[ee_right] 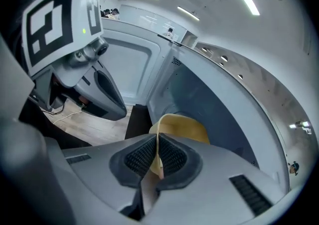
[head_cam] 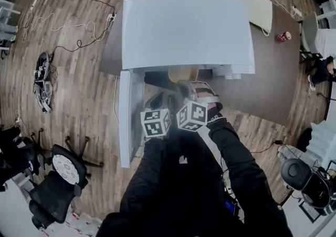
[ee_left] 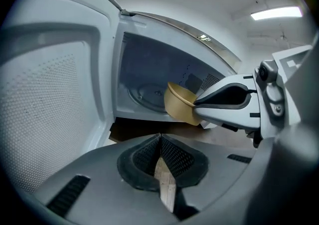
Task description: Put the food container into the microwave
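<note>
Your right gripper (ee_right: 156,155) pinches the container (ee_right: 183,125) by its thin rim. It looks light and stiff, but a rim hold may let it tip. It hangs just beyond those fingers, at the microwave (ee_left: 149,69) mouth. Your left gripper (ee_left: 160,155) is closed on nothing — only its view shows the turntable (ee_left: 145,94) past the container.

container (ee_right: 185,125): lower part behind right gripper (ee_right: 157,158); microwave (head_cam: 184,31): cavity hidden in head view

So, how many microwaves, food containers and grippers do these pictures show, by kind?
microwave: 1
food container: 1
grippers: 2 (left gripper, right gripper)
Total: 4
</note>
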